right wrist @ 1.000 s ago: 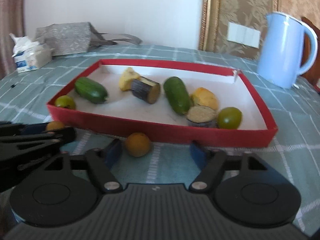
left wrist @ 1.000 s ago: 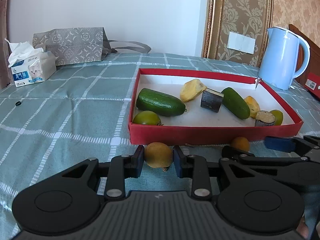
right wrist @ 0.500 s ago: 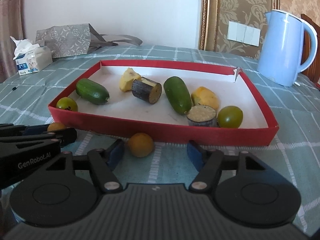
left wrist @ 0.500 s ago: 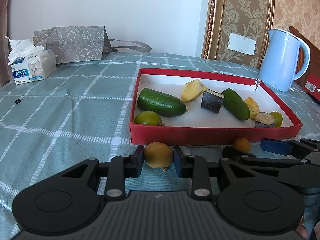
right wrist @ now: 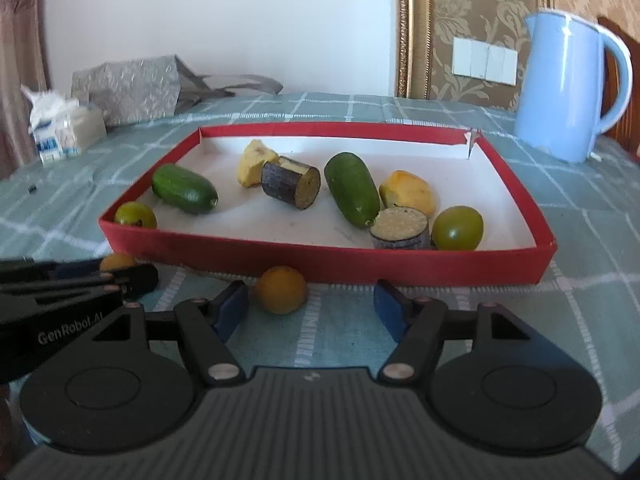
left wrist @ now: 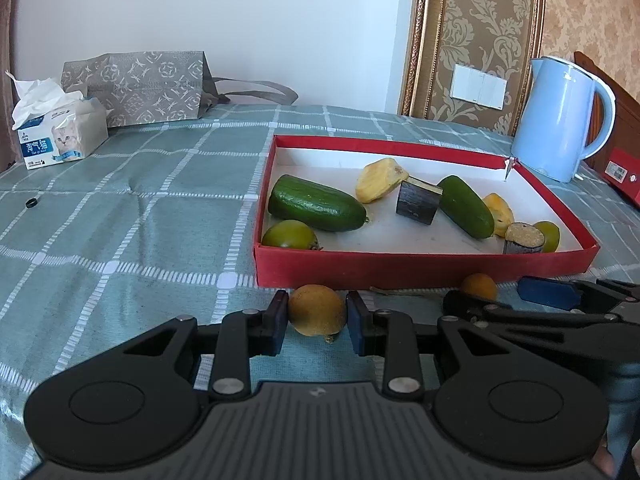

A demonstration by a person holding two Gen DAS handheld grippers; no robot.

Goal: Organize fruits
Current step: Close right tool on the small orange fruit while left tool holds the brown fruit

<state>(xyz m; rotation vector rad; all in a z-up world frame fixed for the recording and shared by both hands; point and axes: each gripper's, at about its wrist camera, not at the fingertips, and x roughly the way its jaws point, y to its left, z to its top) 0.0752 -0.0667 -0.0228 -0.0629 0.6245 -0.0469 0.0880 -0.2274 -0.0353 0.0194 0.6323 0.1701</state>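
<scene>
Teal checked tablecloth (left wrist: 120, 216) covers the whole table, w/ a white wall and gold patterned wallpaper behind it. Red tray (left wrist: 420, 270) sits center-right of the left wrist view, white inside, holding 2 cucumbers, 2 yellow fruit chunks, 2 dark-skinned cut pieces and 2 green round fruits, one at the near left corner and one at the near right. Light blue kettle (left wrist: 560, 120) stands just past the tray's far right corner, upper right of frame. Tissue box (left wrist: 60, 132) and a grey patterned bag (left wrist: 140, 84) are way over at upper left, well apart from the tray. Left gripper (left wrist: 317, 322) at bottom center of its view has its jaws narrow, blue pads pressed on both sides of a yellow-brown round fruit (left wrist: 317, 310) that sits on the cloth just in front of the tray's near wall. Right gripper (right wrist: 310, 308) at bottom center of its own view has jaws about half wide, not touching anything; a small orange fruit (right wrist: 281, 289) lies on the cloth btw the pads, closer to the left pad, also right by the tray's front wall. Right wrist pic is a bit soft at the edges. Both fruits are outside the tray.
</scene>
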